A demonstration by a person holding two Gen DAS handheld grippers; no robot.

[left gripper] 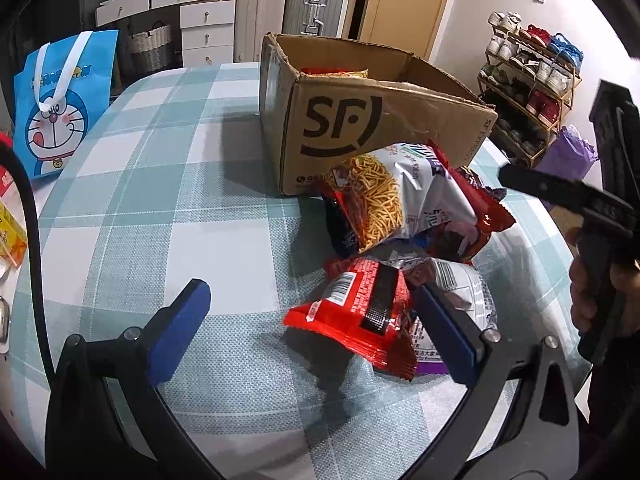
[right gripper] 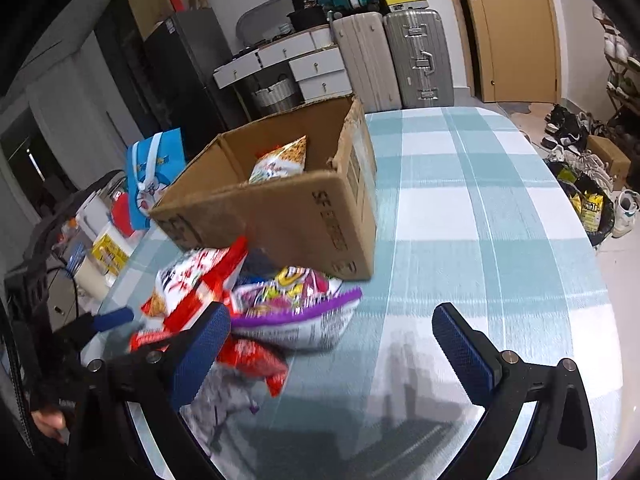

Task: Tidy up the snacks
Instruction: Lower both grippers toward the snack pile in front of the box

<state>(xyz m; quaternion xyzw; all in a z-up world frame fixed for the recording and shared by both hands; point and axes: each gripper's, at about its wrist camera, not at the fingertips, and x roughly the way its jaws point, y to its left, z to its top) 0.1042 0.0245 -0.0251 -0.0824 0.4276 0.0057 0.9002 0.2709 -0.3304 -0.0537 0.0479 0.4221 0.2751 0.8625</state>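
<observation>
Both tongs wide open, gripping nothing. Left tongs (left gripper: 312, 330) low over the tabletop (left gripper: 160, 208), spread around the near edge of a red packet (left gripper: 360, 316), right pad touching or just beside it, left pad well clear over bare cloth. Right tongs (right gripper: 332, 344) hovering over the checked cloth to the right of the snack pile (right gripper: 256, 312), left pad overlapping the pile's edge in that view, contact impossible to judge through the blur.

Snacks heaped in front of the cardboard box (left gripper: 360, 128): a noodle-stick bag (left gripper: 384, 196) leaning against the box's near wall, red wrappers beneath it, the red packet and a white-and-purple bag (left gripper: 460, 300) nearest. One yellow bag (right gripper: 280, 160) already inside the box. Most of the sorting apparently not yet done.

Risks from here, as judgement only:
- Off-centre closing on the red packet, pinching just a crinkled corner; slippery foil likely to slide out on the lift.
- Overlapping wrappers: a second bag caught along with the first, then dropped short of the box.
- Leaning noodle-stick bag liable to topple if the lower packets shift.
- Hard squeeze apt to crush brittle contents.
- Torn, sagging near wall of the box: a low carry could snag on it or shove the light box across the cloth.
- Two tongs near the same pile; collision possible.
</observation>
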